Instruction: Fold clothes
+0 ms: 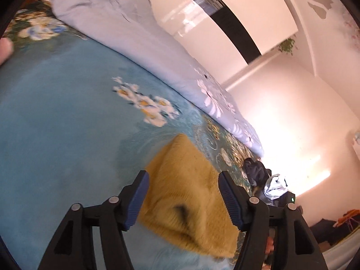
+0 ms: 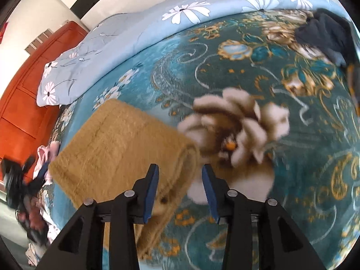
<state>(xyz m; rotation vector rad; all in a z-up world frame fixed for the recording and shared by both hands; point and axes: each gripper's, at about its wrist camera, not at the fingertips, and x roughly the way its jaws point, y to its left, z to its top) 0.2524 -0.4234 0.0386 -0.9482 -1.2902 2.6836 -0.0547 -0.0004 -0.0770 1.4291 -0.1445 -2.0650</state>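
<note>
A folded fuzzy mustard-yellow garment (image 1: 186,193) lies on the teal floral blanket (image 1: 56,123) that covers the bed. My left gripper (image 1: 183,199) is open, its blue-padded fingers on either side of the garment's near end, just above it. In the right wrist view the same garment (image 2: 117,144) lies folded in a thick rectangle on the blanket (image 2: 292,135). My right gripper (image 2: 180,193) is open at the garment's folded right edge, holding nothing.
A light blue daisy-print quilt (image 1: 126,27) (image 2: 126,36) lies bunched along the far side of the bed. Dark clothes (image 1: 256,171) (image 2: 326,33) sit at the bed's end. An orange wooden cabinet (image 2: 24,96) stands beyond the bed. More clothes (image 2: 38,175) hang off the left edge.
</note>
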